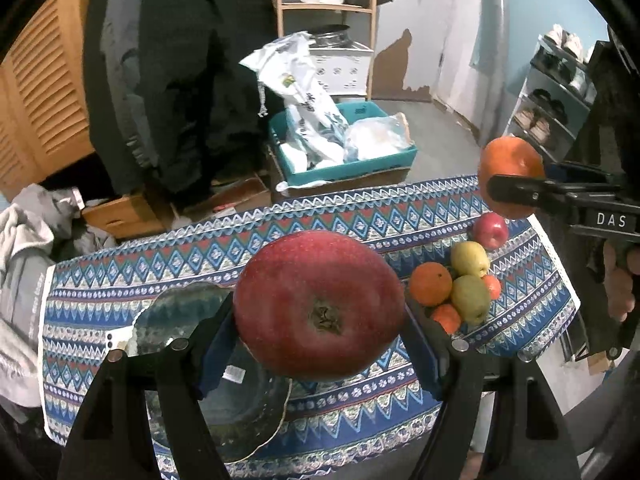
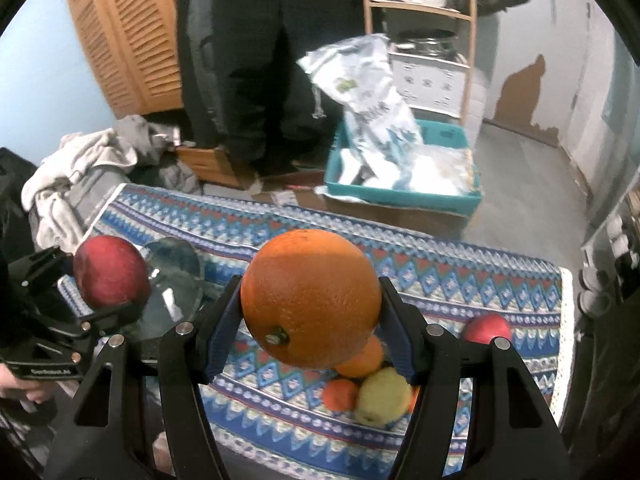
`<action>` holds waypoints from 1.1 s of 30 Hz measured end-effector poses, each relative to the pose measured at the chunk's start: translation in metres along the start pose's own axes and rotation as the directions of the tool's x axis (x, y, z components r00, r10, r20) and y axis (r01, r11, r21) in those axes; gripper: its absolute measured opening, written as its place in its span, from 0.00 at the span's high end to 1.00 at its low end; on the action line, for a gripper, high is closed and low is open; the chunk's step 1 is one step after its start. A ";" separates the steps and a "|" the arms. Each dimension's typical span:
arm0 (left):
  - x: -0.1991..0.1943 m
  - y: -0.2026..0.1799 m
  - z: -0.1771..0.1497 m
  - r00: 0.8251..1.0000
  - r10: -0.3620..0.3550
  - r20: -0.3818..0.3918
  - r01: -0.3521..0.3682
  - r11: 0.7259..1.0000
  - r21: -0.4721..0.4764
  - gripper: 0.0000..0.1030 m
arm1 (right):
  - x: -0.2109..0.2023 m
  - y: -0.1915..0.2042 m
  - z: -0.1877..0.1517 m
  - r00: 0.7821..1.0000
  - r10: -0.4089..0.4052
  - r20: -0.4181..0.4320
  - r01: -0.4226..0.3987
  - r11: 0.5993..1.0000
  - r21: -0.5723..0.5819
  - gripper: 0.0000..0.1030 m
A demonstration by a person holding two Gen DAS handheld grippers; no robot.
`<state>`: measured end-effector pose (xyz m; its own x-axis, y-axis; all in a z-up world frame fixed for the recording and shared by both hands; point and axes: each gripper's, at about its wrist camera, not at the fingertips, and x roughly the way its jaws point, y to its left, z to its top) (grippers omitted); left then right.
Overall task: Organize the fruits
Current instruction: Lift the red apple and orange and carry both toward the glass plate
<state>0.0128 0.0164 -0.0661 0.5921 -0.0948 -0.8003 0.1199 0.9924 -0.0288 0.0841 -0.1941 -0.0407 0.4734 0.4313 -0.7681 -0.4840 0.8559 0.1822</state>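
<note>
Holding a big red apple, the left gripper has its jaws partly open, and the pads press on the two sides of the fruit. The apple is up in the air above the bench, with its dark brown end facing the camera. Under it, on the patterned cloth, sits a clear glass plate. A second glass plate lies just behind that one, to the left.

The right gripper has its jaws partly open too, a bit less wide. They squeeze a round orange from both sides. The orange is also lifted above the cloth, and its little green stem spot faces the camera.

A small heap of fruit rests on the right part of the bench. In it are two yellow-green pears, touching each other, and some small oranges tucked around them. A small red apple sits just behind the heap, near the far edge of the cloth.

Past the bench, a teal bin full of plastic bags stands on the floor. Dark clothes hang beside a wooden slatted door. A wooden shelf with a white pot is farther back.
</note>
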 end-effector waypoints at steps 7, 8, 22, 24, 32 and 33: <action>-0.010 0.026 -0.009 1.000 0.026 0.012 -0.026 0.999 -0.028 0.25 | 0.015 0.043 0.013 0.998 0.054 -0.014 -0.054 0.998 -0.043 0.37; -0.010 0.032 -0.011 1.000 0.024 0.009 -0.023 0.999 -0.040 0.25 | 0.018 0.051 0.015 0.998 0.061 -0.018 -0.062 0.997 -0.051 0.37; -0.002 0.101 -0.050 0.997 0.061 -0.049 -0.069 0.983 -0.169 0.25 | 0.081 0.129 0.027 0.983 0.144 -0.111 -0.156 0.981 -0.112 0.37; 0.002 0.110 -0.056 0.995 0.079 -0.058 -0.088 0.980 -0.179 0.25 | 0.093 0.139 0.026 0.979 0.155 -0.129 -0.171 0.978 -0.121 0.37; 0.028 0.143 -0.084 0.986 0.095 -0.140 -0.128 0.962 -0.242 0.25 | 0.145 0.169 0.016 0.953 0.206 -0.224 -0.238 0.963 -0.128 0.37; 0.031 0.146 -0.088 0.984 0.095 -0.149 -0.130 0.960 -0.246 0.25 | 0.151 0.173 0.013 0.949 0.209 -0.237 -0.243 0.962 -0.127 0.37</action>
<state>-0.0211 0.1654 -0.1476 0.4751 0.0129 -0.8798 -0.1580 0.9849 -0.0709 0.0818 0.0226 -0.1171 0.1737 0.5202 -0.8362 -0.6739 0.6819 0.2842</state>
